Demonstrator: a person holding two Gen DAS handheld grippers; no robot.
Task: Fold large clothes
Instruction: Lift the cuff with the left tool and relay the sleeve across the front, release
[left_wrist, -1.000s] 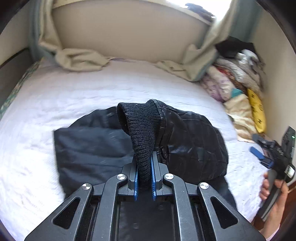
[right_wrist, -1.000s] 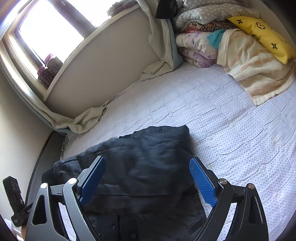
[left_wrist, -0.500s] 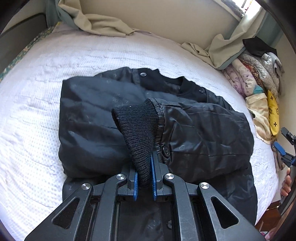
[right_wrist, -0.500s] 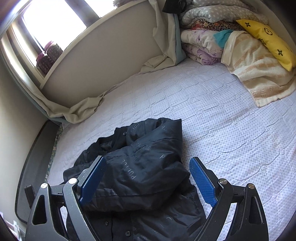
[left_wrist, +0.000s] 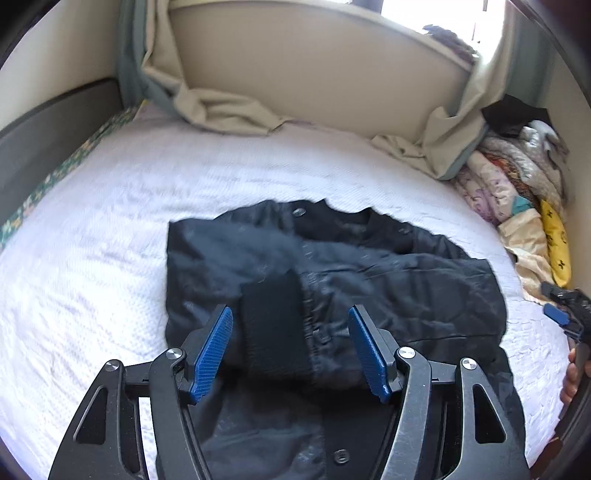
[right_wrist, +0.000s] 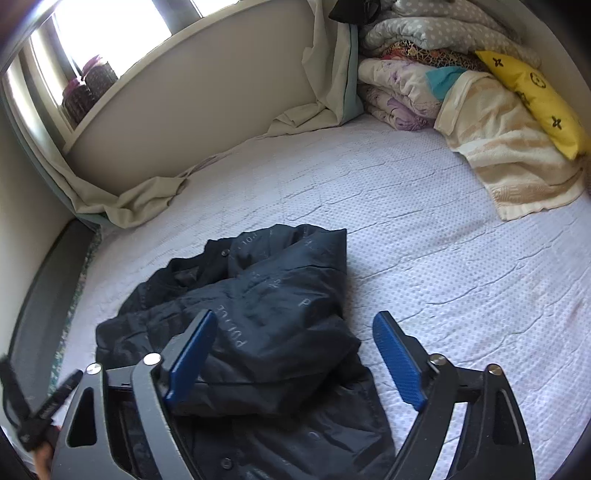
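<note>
You had a black quilted jacket (left_wrist: 388, 280) of faintly shiny synthetic cloth, its ribbed knit cuff (left_wrist: 275, 325) matt and coarse. It lay on the white bedspread (right_wrist: 424, 236), a dimpled woven cloth. Your gripper's blue pads (left_wrist: 212, 349) looked like finely textured plastic.

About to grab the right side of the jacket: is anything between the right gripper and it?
Nothing visible: the right gripper, jaws closing, hovers directly over the black jacket, with only bare bedspread beside it.
</note>
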